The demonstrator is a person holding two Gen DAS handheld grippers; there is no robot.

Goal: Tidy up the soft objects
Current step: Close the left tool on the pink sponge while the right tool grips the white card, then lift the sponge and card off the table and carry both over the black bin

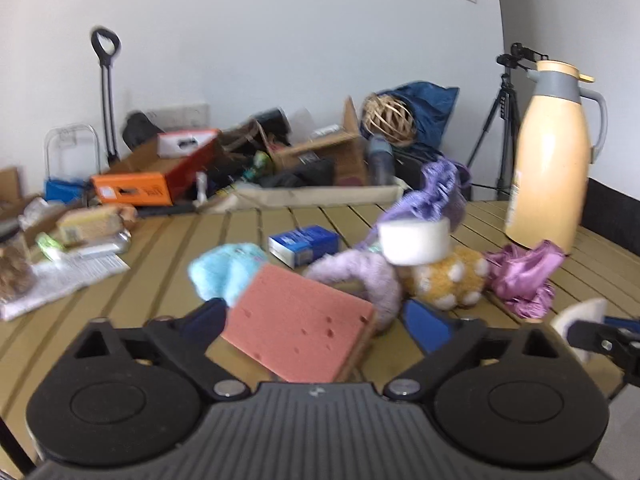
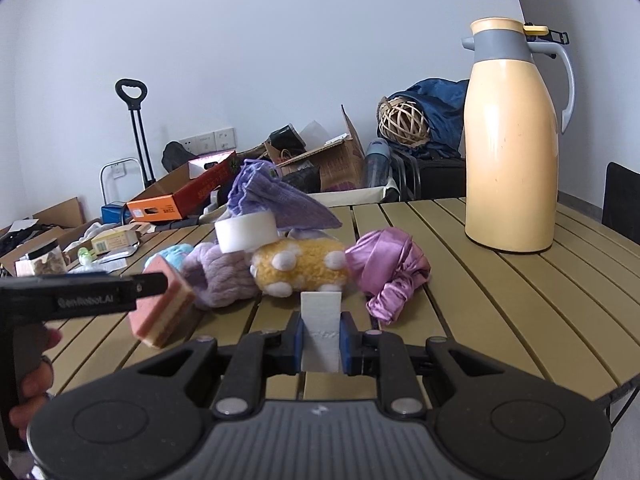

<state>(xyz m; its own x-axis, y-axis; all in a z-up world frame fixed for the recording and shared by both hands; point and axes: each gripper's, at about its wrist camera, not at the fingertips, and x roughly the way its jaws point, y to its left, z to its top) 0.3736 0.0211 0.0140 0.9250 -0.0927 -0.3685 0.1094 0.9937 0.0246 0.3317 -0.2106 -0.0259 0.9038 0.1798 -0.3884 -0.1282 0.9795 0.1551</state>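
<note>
**2 claws, 2 soft things, 1 pile just ahead**

The right claw (image 2: 321,330) is pinched tight on a white foam strip (image 2: 320,306). The strip's long side points straight at the yellow spotted toy (image 2: 300,268), so I think this hand is nearer to it. The left claw (image 1: 316,322) is wide, and the tilted pink sponge (image 1: 296,328) sits loose between its pads, left of the toy. Under the toy is a slatted table (image 2: 500,300). A tall jug (image 2: 512,140) stands right of the toy, with boxes (image 2: 176,200) and a pale wall (image 2: 280,40) behind.
</note>
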